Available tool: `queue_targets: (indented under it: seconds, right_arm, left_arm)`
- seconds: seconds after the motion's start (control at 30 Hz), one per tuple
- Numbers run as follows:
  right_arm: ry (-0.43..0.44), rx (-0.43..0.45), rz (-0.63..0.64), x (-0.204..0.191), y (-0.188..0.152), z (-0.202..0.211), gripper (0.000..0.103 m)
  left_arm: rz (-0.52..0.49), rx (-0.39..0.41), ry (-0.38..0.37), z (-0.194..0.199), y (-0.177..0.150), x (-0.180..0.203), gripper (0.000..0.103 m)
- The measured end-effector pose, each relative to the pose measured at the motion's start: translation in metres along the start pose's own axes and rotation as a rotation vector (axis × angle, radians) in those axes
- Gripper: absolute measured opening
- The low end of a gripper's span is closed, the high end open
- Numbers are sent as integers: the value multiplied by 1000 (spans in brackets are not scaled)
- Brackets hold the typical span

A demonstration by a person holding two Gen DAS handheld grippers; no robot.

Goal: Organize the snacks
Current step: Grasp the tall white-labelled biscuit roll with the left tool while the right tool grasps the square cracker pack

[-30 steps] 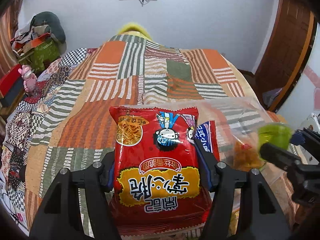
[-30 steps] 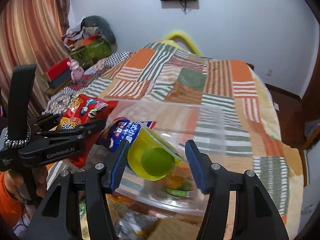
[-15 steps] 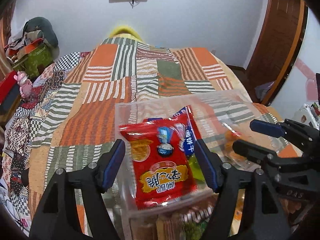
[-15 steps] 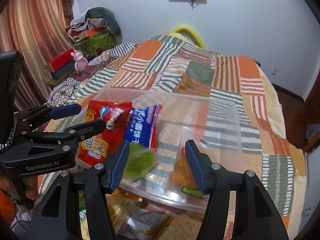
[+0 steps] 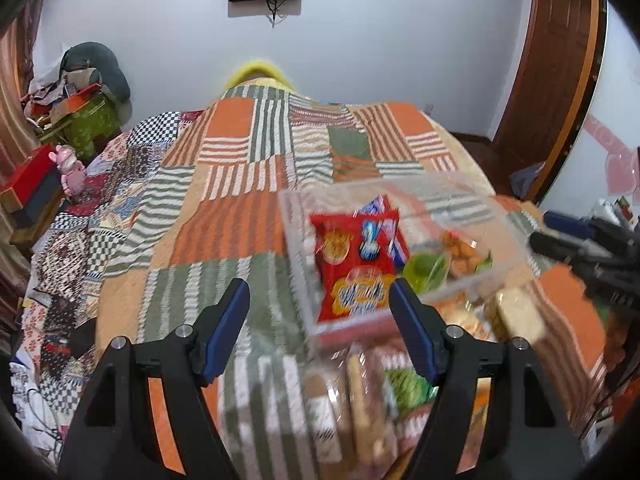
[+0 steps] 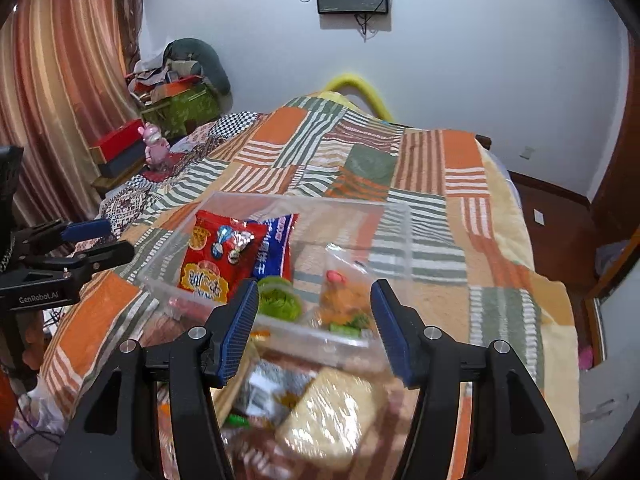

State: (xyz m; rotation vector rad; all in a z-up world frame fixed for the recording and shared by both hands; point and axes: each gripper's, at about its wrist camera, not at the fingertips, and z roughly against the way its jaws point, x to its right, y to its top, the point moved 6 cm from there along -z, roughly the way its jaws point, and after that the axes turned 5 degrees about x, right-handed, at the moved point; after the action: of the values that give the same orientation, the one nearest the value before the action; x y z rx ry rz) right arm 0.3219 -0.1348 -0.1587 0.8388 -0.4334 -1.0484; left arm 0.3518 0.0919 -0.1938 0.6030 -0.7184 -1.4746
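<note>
You are seeing the loose snack packets [image 5: 360, 396] in front of the clear box [image 6: 280, 326] only as a blur, so their labels are not readable. The print on the red packet [image 5: 352, 264] is smearing too. The right gripper [image 5: 580, 252] is being cut off by the left view's edge.

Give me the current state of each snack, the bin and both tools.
Left tool: open, holding nothing.
Right tool: open, holding nothing.
Clear bin: on the bed, no lid on it, partly filled.
Red noodle packet: in the bin, propped against its left end.
Blue packet: in the bin, behind the red one.
Green jelly cup: in the bin, released.
</note>
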Motion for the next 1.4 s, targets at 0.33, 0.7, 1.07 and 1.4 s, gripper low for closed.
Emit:
queue_targets:
  seconds: [0.33, 0.7, 1.07, 1.4]
  right_arm:
    - [-47, -61, 5, 7, -43, 10, 59]
    - [-34, -163, -44, 6, -79, -19, 63]
    - [-53, -172, -49, 7, -83, -26, 67]
    - [-55, -162, -78, 18, -88, -17, 54]
  left_arm:
    - [11, -111, 8, 0, -68, -14, 72]
    - [66, -183, -28, -19, -110, -13, 72]
    - [112, -237, -66, -47, -122, -3, 70]
    - [66, -221, -78, -40, -128, 5, 36]
